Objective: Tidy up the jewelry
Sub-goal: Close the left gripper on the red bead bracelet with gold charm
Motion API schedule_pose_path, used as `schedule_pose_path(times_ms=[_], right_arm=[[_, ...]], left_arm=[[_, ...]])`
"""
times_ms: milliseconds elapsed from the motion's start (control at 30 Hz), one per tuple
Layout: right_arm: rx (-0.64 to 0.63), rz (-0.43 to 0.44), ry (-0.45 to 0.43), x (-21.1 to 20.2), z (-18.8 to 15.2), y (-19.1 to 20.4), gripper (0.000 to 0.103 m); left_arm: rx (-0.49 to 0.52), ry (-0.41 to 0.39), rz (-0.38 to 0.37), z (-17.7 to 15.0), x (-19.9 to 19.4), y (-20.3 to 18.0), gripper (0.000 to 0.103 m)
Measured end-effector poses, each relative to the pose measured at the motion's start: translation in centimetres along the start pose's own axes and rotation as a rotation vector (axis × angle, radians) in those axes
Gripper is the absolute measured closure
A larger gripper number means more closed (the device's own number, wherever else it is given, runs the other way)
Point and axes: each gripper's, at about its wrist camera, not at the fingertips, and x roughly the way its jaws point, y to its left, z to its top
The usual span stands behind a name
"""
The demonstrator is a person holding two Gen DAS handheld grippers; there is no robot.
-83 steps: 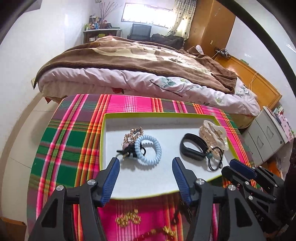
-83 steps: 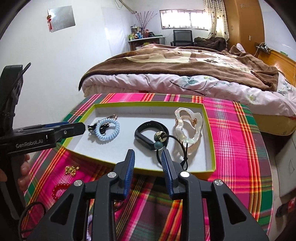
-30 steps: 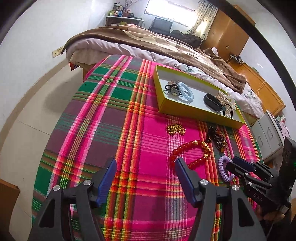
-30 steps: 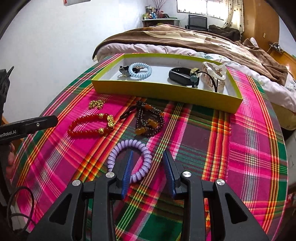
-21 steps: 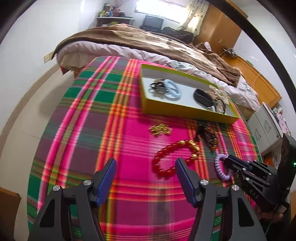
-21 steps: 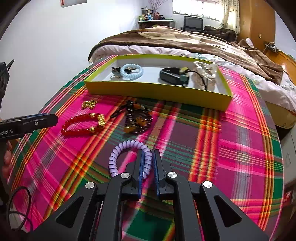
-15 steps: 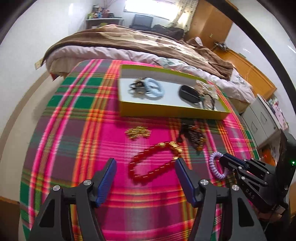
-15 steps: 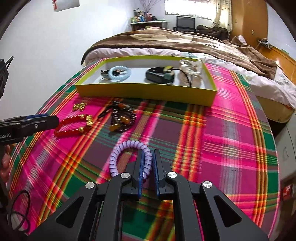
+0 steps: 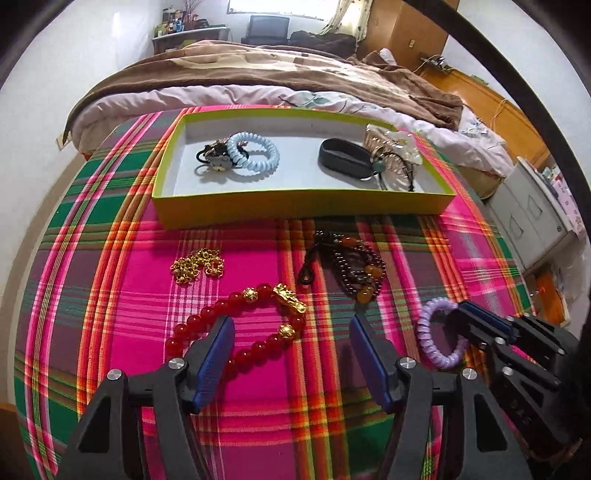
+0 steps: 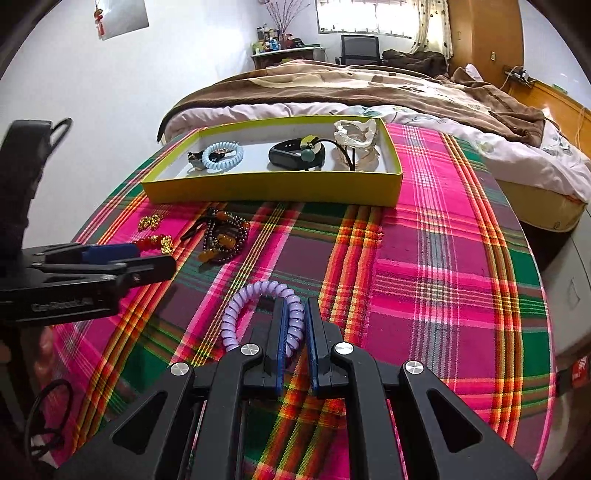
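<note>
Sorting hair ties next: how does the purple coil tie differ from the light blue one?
The purple coil tie is outside the tray on the cloth, pinched in the right gripper; the light blue coil tie lies free inside the yellow tray, against a black tie. Both are spiral loops.

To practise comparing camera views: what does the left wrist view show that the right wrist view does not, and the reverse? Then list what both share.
Only the left wrist view shows the whole red bracelet between the open left gripper's fingers, and grey drawers past the table.

Only the right wrist view shows the purple coil pinched between the right gripper's pads, and a silver sheet on the wall.

Both show the tray, blue coil, black band, gold chain, dark beads, plaid cloth and bed.
</note>
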Motion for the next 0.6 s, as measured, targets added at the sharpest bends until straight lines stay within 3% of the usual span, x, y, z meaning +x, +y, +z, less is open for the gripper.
schedule_pose_path(times_ms=[367,467,533,600], right_arm=[[0.031,0.033,0.002,0.07,0.03,-0.71,0.093],[0.029,0.036,0.001,0.05,0.03,-0.72,0.093],[0.027,0.036,-0.001,0.0,0.02,-0.7,0.093],[0.028,0.034,-0.005,-0.08,0.01,-0.74,0.093]], left_arm=[[0.06,-0.03,0.134,0.71,1.04,-1.07,0.059],[0.056,-0.032,0.14,0.83,0.98,-0.86,0.07],[0.054,-0.031,0.142,0.87,0.87,-0.74,0.087],[0.046,-0.029,0.132,0.85,0.74,-0.49,0.092]])
